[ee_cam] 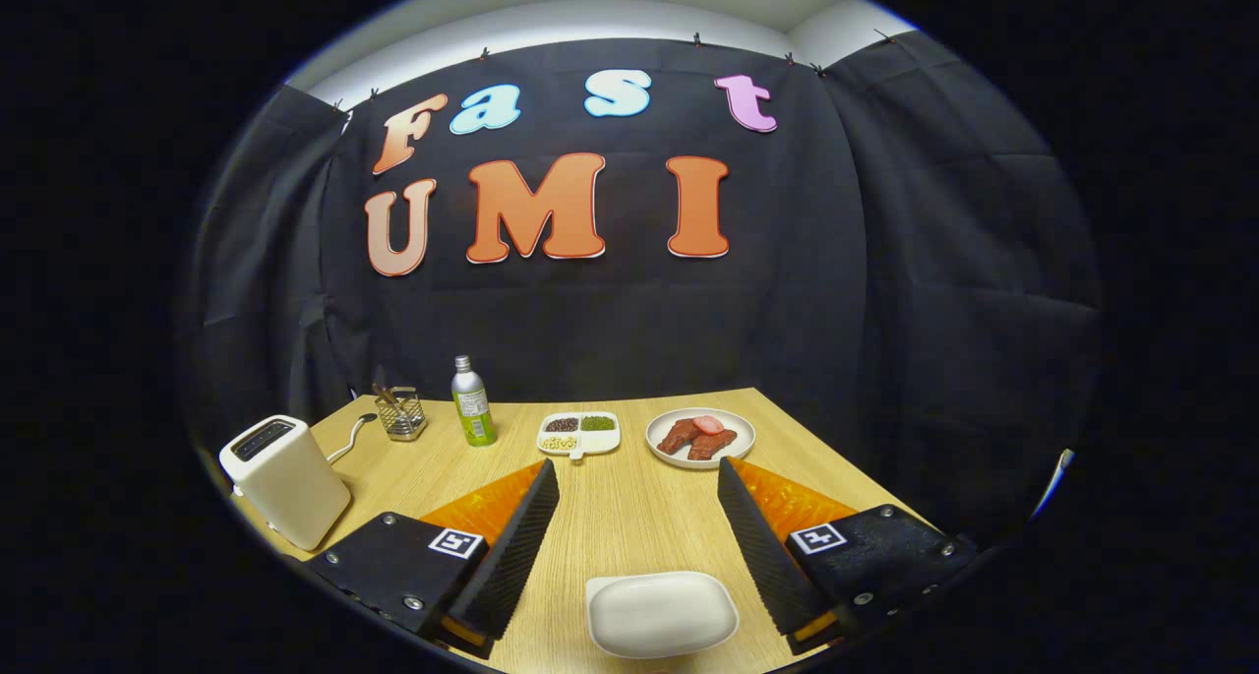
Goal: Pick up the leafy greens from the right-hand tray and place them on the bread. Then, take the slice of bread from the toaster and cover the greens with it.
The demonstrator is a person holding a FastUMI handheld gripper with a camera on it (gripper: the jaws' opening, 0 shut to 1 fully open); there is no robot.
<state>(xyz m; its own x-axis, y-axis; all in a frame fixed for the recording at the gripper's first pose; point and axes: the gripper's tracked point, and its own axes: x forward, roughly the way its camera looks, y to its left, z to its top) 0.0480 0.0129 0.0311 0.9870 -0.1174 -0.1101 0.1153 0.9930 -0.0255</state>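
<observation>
My gripper (637, 477) is open above the wooden table (629, 502), with nothing between its fingers. A white rounded dish (661, 612) lies low between the fingers, close to me; I cannot tell what is on it. The white toaster (284, 478) stands to the left of the left finger, its slot facing up; I cannot see into it. Beyond the right fingertip sits a round white plate (700, 437) with reddish meat slices. No leafy greens are clear to me from here.
A white divided tray (579, 434) with small heaps of grains sits beyond the fingers at the middle. A metal bottle (473, 401) with a green label and a wire holder (400, 413) stand at the back left. The table's far right edge drops off past the plate.
</observation>
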